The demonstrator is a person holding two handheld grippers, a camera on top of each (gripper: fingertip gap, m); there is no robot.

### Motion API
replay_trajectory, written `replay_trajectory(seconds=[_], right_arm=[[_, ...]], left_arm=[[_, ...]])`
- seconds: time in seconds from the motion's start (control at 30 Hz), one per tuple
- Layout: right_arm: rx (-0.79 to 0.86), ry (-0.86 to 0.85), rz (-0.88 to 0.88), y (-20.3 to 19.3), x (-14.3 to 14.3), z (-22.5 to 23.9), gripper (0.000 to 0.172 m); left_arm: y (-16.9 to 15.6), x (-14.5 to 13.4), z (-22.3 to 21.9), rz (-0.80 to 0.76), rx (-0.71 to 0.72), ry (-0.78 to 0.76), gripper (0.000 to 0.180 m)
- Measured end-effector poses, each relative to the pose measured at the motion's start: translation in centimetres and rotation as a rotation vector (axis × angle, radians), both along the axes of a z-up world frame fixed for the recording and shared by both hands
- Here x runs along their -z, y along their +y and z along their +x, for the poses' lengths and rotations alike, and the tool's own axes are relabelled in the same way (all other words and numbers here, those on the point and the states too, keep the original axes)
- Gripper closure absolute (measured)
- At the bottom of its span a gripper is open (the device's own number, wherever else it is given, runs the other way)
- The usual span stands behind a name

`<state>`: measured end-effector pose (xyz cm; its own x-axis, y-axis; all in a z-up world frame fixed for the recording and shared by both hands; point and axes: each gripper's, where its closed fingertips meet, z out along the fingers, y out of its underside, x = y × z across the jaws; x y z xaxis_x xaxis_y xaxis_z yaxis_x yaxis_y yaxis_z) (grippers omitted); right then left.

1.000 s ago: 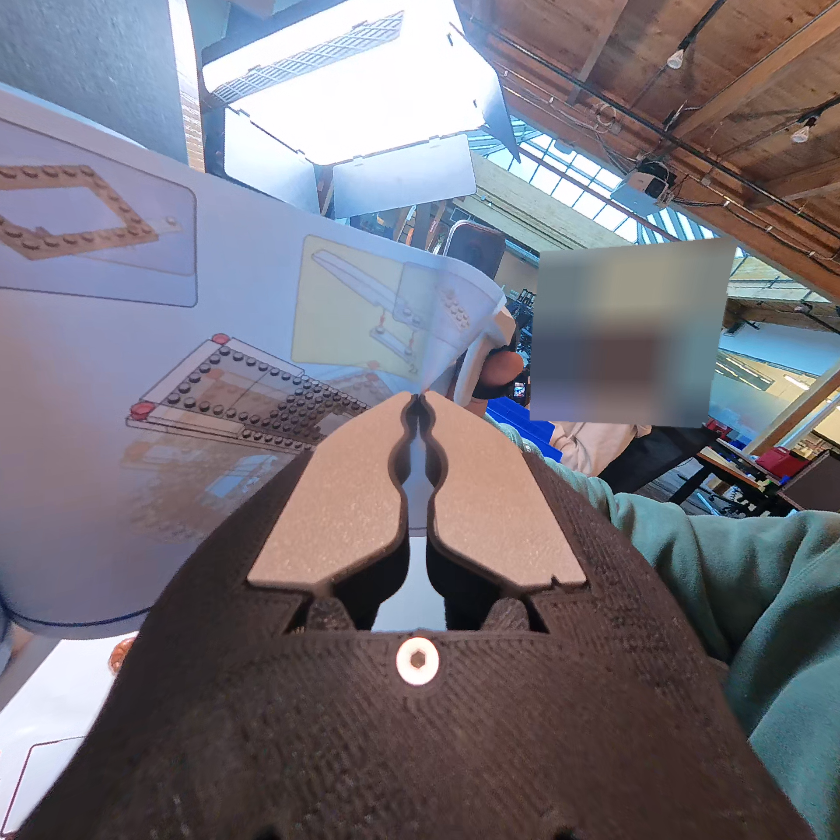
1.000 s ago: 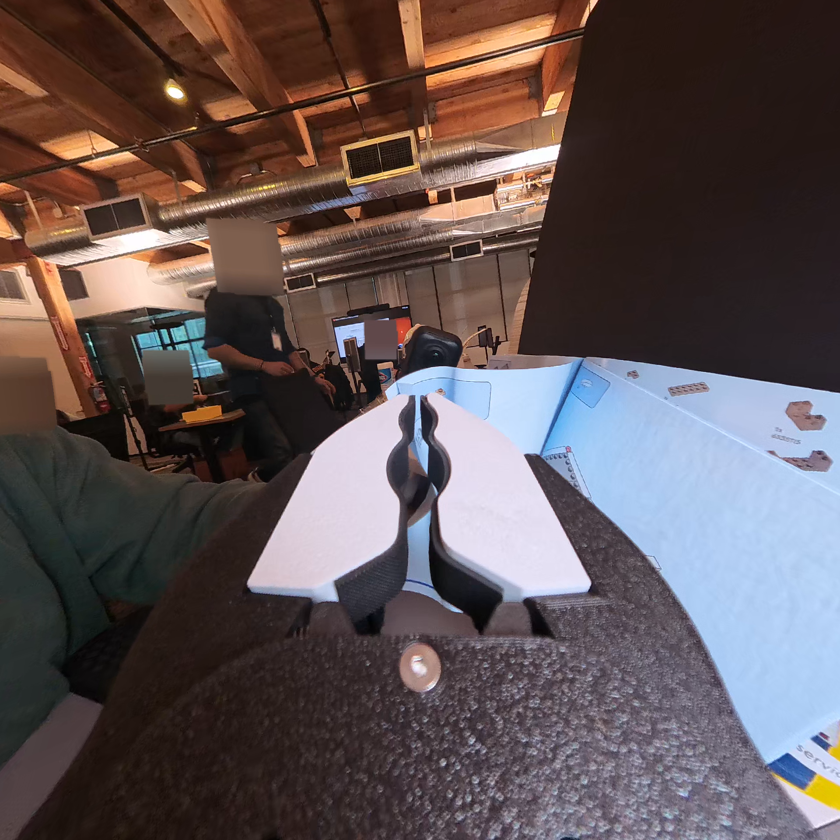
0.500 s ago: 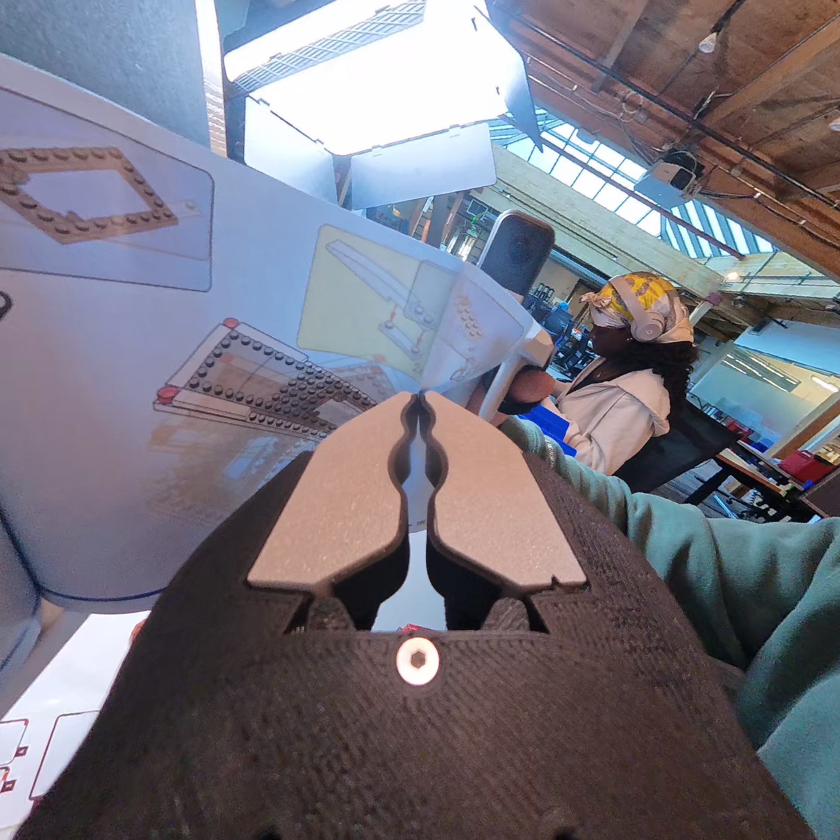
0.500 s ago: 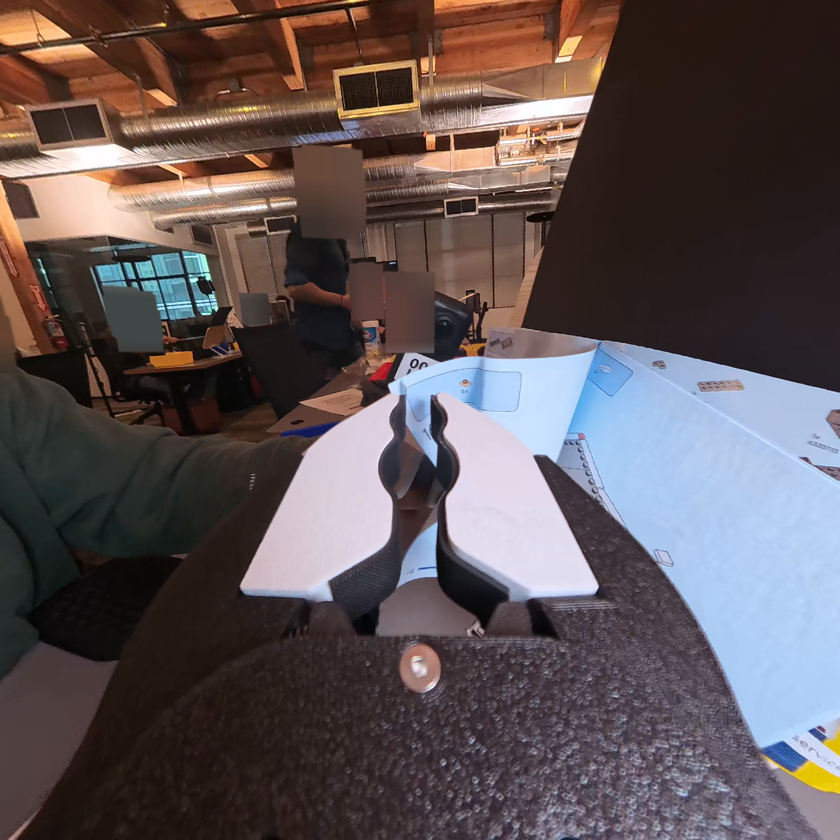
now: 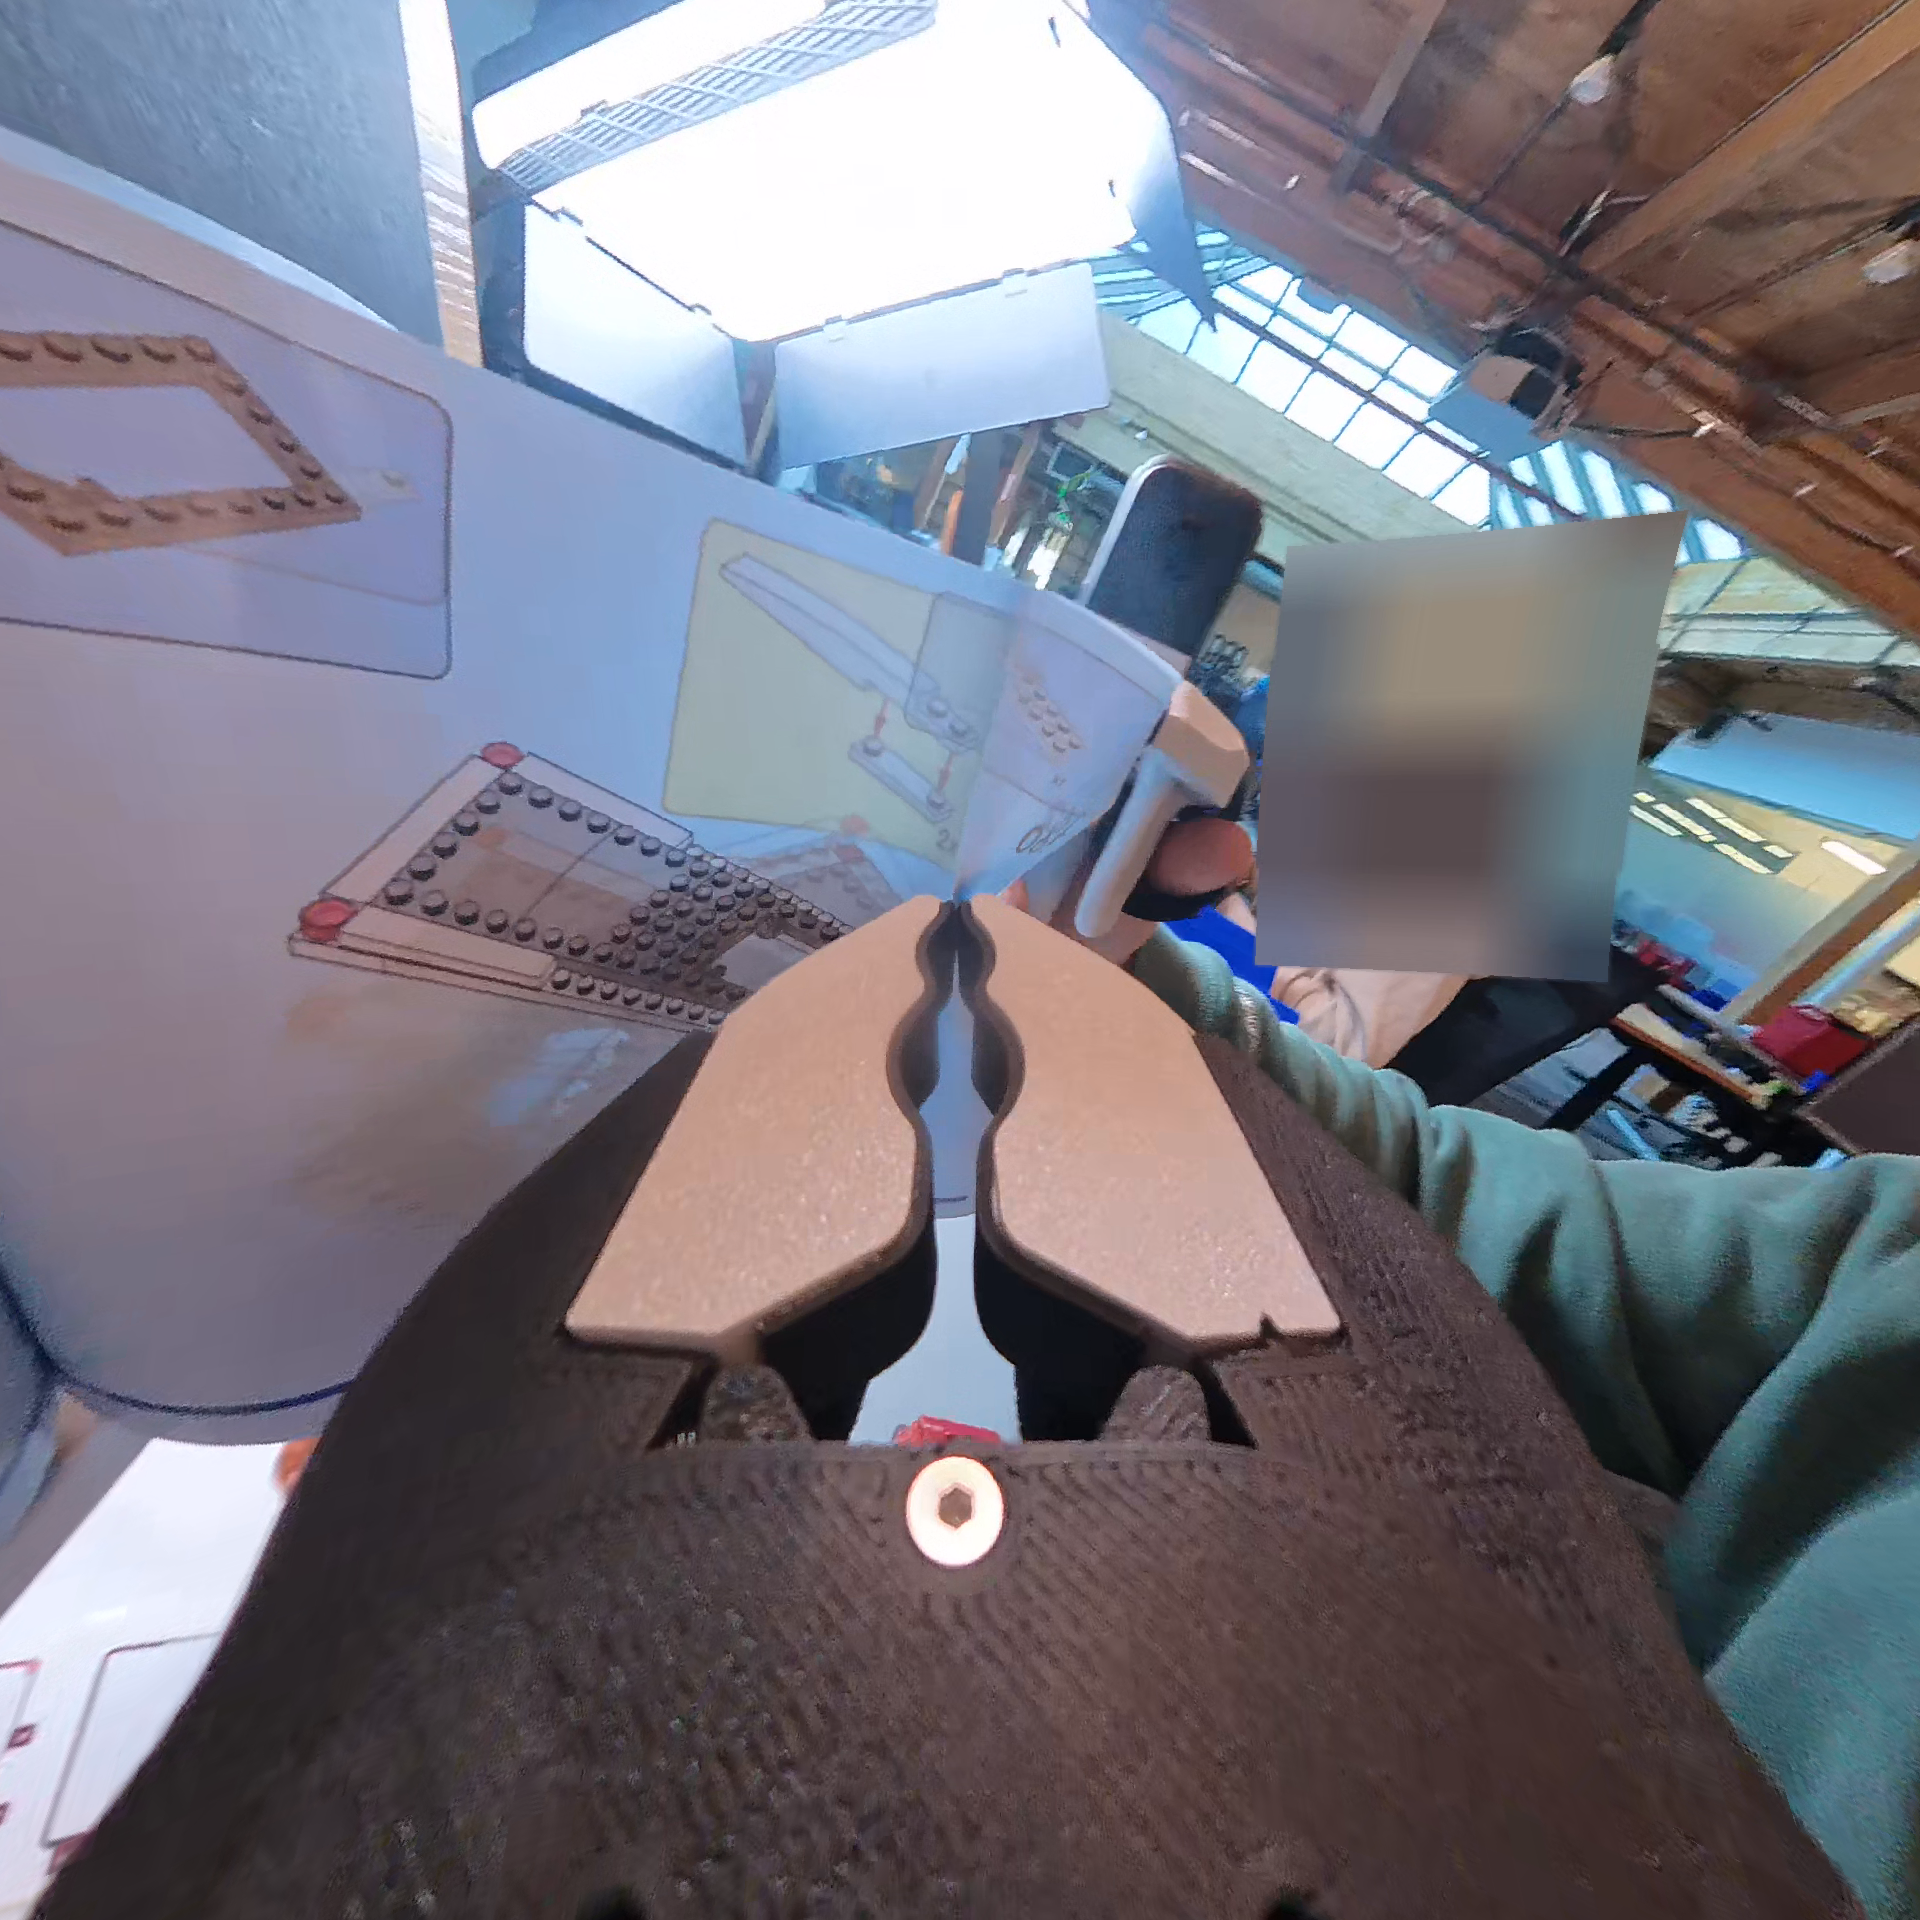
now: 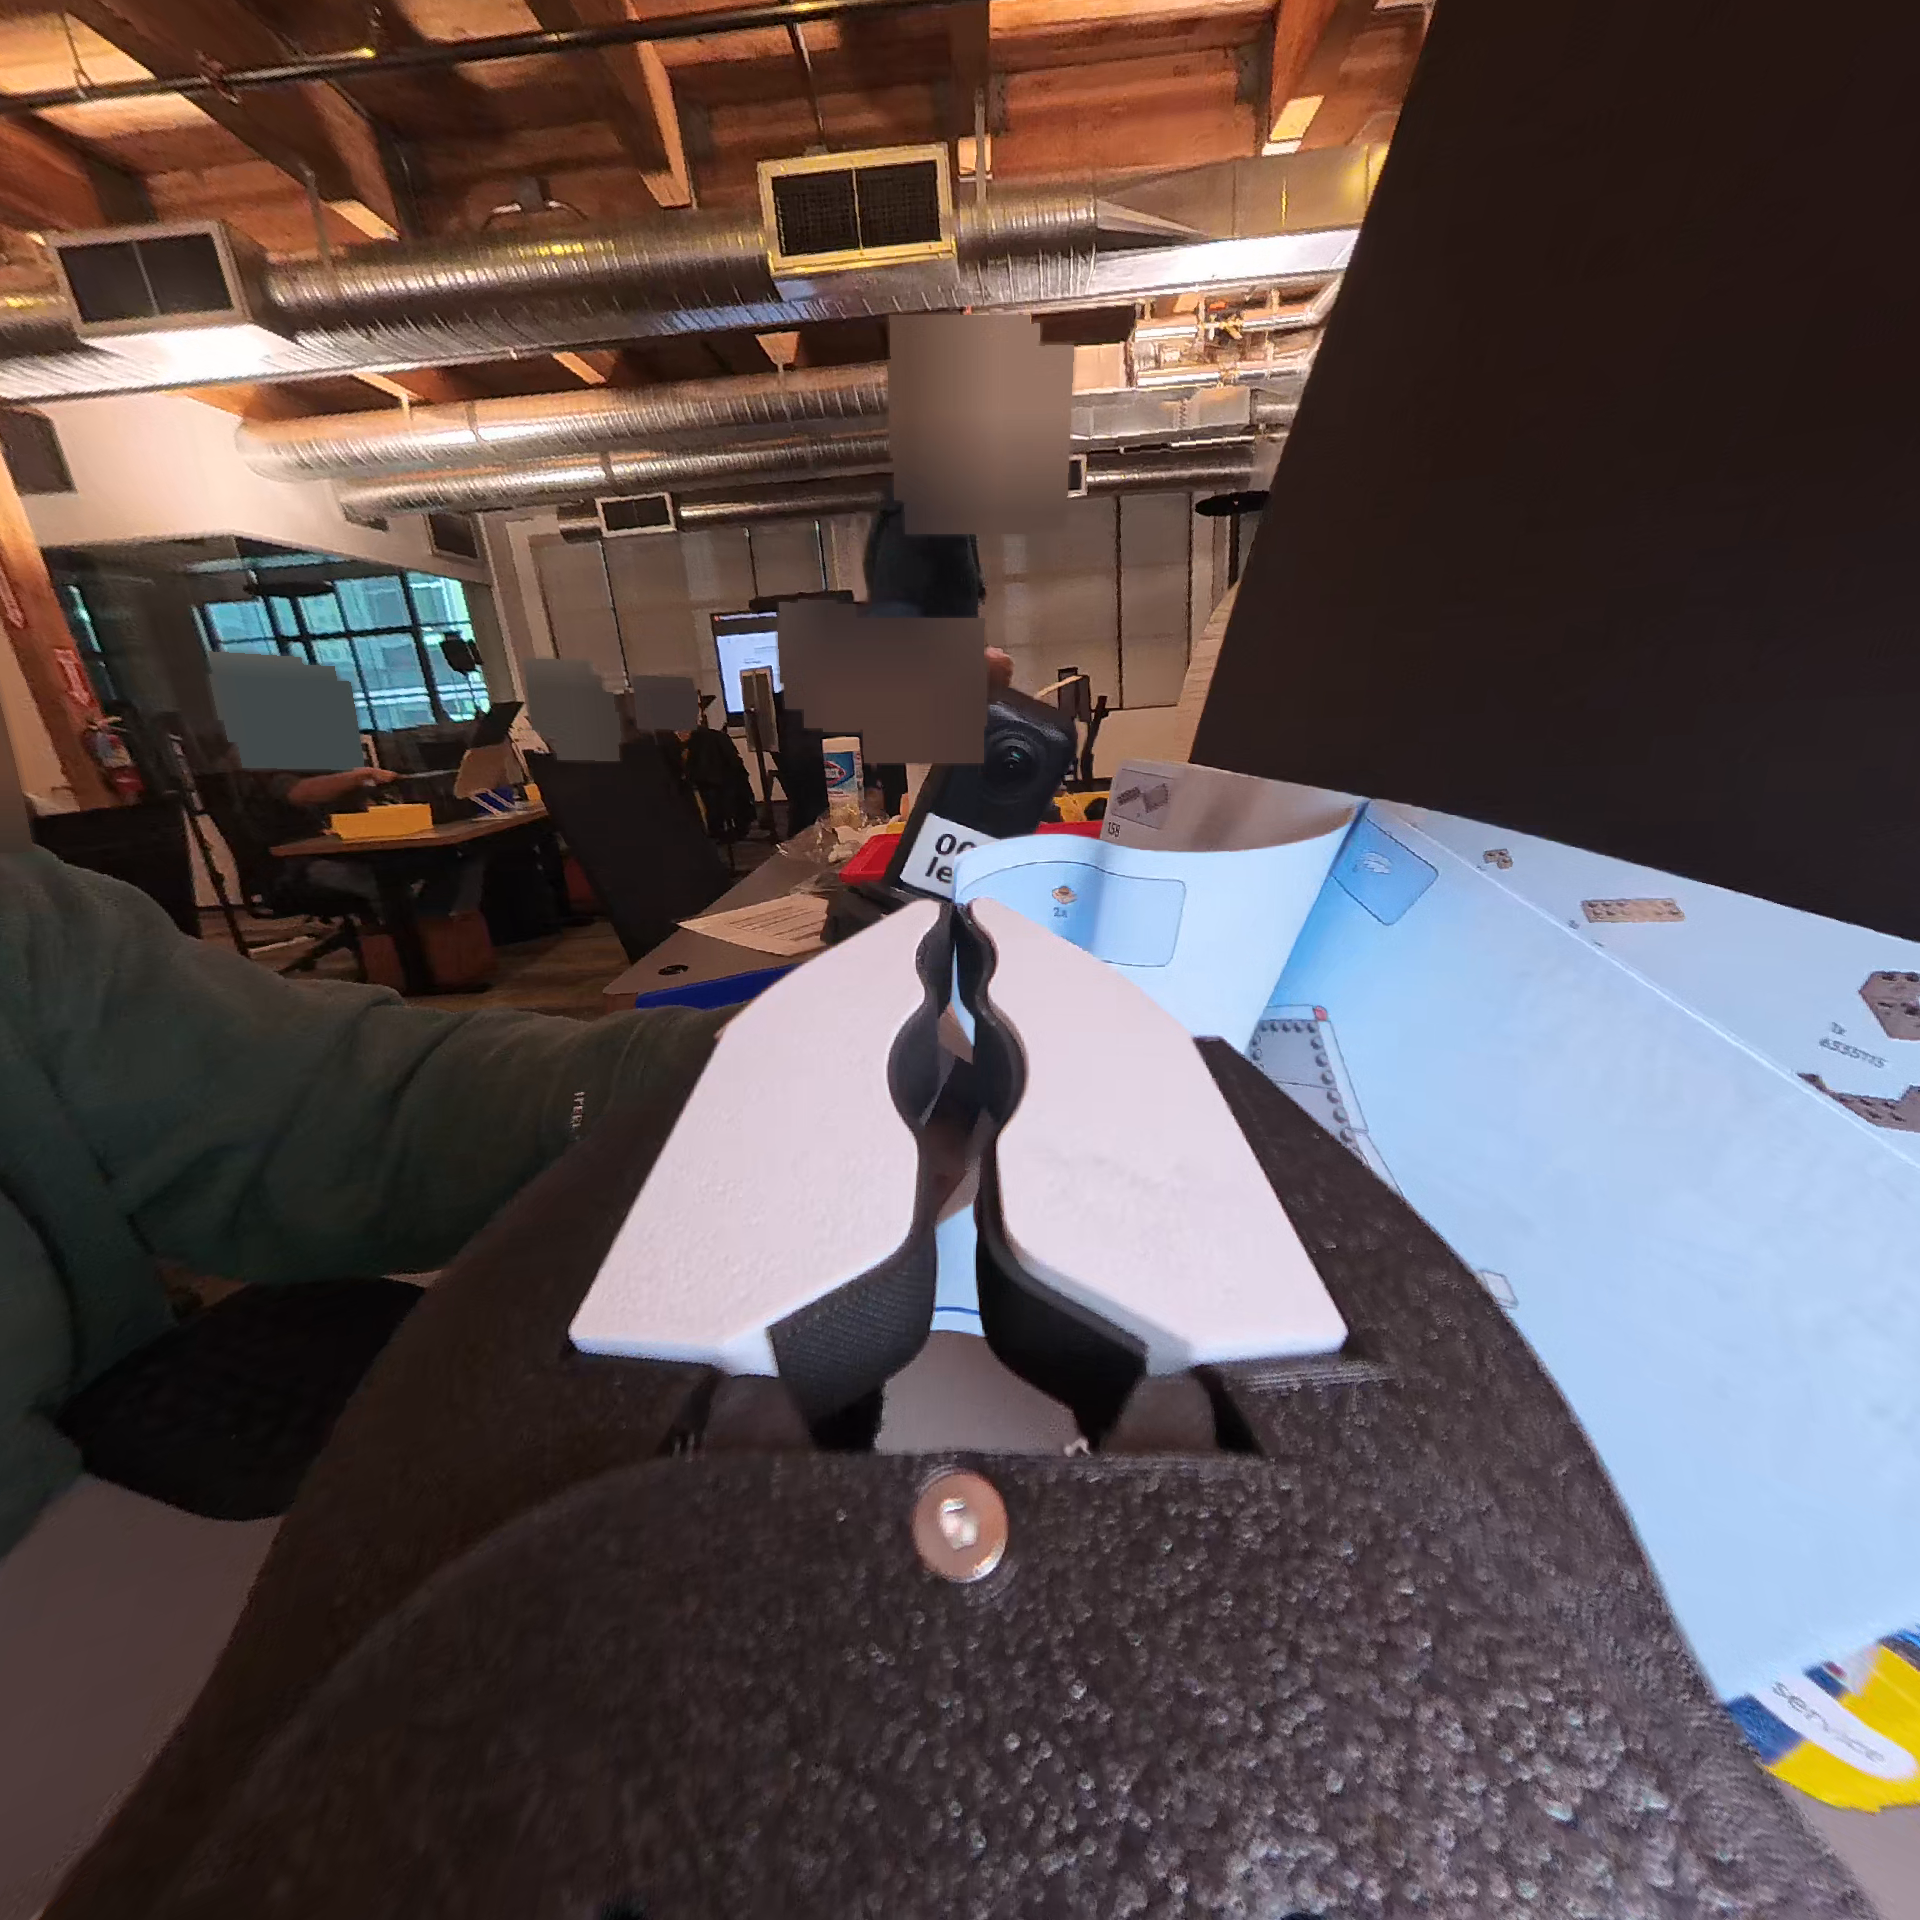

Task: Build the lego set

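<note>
The left gripper [image 5: 954, 906] has its two tan fingers [image 5: 810, 1122] brought together, and the tips pinch a thin page [image 5: 1049, 748] of a building-brick instruction booklet [image 5: 312, 831]. The page rises from between the tips and curls up and to the right. In the same view the rest of the booklet spreads to the left, pale blue, with drawings of studded plates and a yellow box.

The right gripper [image 6: 958, 914] is closed in the same way. Its white fingers [image 6: 790, 1143] meet at the tips, and a pale blue page [image 6: 1143, 935] passes through the wavy slot between them, so I judge that it also clamps a sheet. This page bends upward and joins the open booklet [image 6: 1558, 1195], which lies to the right of the gripper. A yellow and blue printed corner [image 6: 1849, 1735] shows at the lower right edge.

Each view shows the other gripper farther off: in the left wrist view its pale finger [image 5: 1143, 821] and a hand [image 5: 1195, 852] just behind the curled page, in the right wrist view a black camera body [image 6: 1023, 764] behind the page top. A green sleeve [image 5: 1662, 1351] reaches in from the side.

Behind stand a black panel [image 6: 1610, 416], a bright lamp [image 5: 810, 156], wooden ceiling beams [image 6: 623, 104], metal ducts [image 6: 571, 281] and desks [image 6: 416, 831] with people.
</note>
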<state>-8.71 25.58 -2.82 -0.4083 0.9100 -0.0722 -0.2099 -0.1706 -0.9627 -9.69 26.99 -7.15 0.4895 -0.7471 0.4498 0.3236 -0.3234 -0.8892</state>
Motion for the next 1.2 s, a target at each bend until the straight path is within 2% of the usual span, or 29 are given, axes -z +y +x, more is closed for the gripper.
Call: replay_trajectory(seconds=[0.2, 0.3, 0.7, 0.77, 0.83, 0.9, 0.93, 0.97, 1.0, 1.03, 1.13, 1.2], right_arm=[[-0.093, 0.026, -0.096, 0.2, -0.2, 0.6, 0.172], [-0.076, 0.013, -0.109, 1.0, 0.2, 0.4, 0.172], [0.205, -0.13, -0.042, 6.1, 1.1, -0.1, 0.172], [0.31, -0.182, -0.038, 8.4, 1.7, 0.0, 0.172], [0.487, -0.275, -0.004, 11.8, 3.0, 0.4, 0.172], [0.833, -0.449, 0.048, 17.2, 5.1, 2.0, 0.172], [1.059, -0.534, 0.107, 19.7, 5.7, 3.8, 0.163], [1.23, -0.53, 0.205, 20.7, 4.8, 5.3, 0.152], [1.293, -0.461, 0.312, 20.0, 3.3, 5.5, 0.151], [1.283, -0.39, 0.381, 18.3, 2.1, 4.8, 0.151], [1.107, -0.206, 0.48, 11.2, -0.2, 1.3, 0.149], [1.016, -0.181, 0.531, 7.2, -0.2, -1.1, 0.149]], left_arm=[[-1.1, -0.8, 0.2, 0.014, 0.097, -0.094, 0.18], [-1.3, -1.2, -0.3, 0.02, 0.115, -0.14, 0.18], [-2.2, -3.7, -4.9, 0.115, -0.008, -0.143, 0.18], [-2.6, -4.1, -6.3, 0.126, -0.038, -0.143, 0.18], [-3.0, -4.5, -8.4, 0.133, -0.093, -0.152, 0.18], [-3.3, -4.3, -10.8, 0.133, -0.167, -0.147, 0.18], [-3.4, -4.2, -11.8, 0.131, -0.204, -0.148, 0.18], [-3.5, -3.9, -12.9, 0.125, -0.242, -0.154, 0.18], [-3.5, -3.7, -13.7, 0.119, -0.277, -0.164, 0.18], [-3.6, -3.5, -14.5, 0.115, -0.311, -0.176, 0.18], [-3.6, -2.7, -16.6, 0.103, -0.418, -0.195, 0.18], [-3.7, -2.3, -17.7, 0.098, -0.475, -0.22, 0.18]])
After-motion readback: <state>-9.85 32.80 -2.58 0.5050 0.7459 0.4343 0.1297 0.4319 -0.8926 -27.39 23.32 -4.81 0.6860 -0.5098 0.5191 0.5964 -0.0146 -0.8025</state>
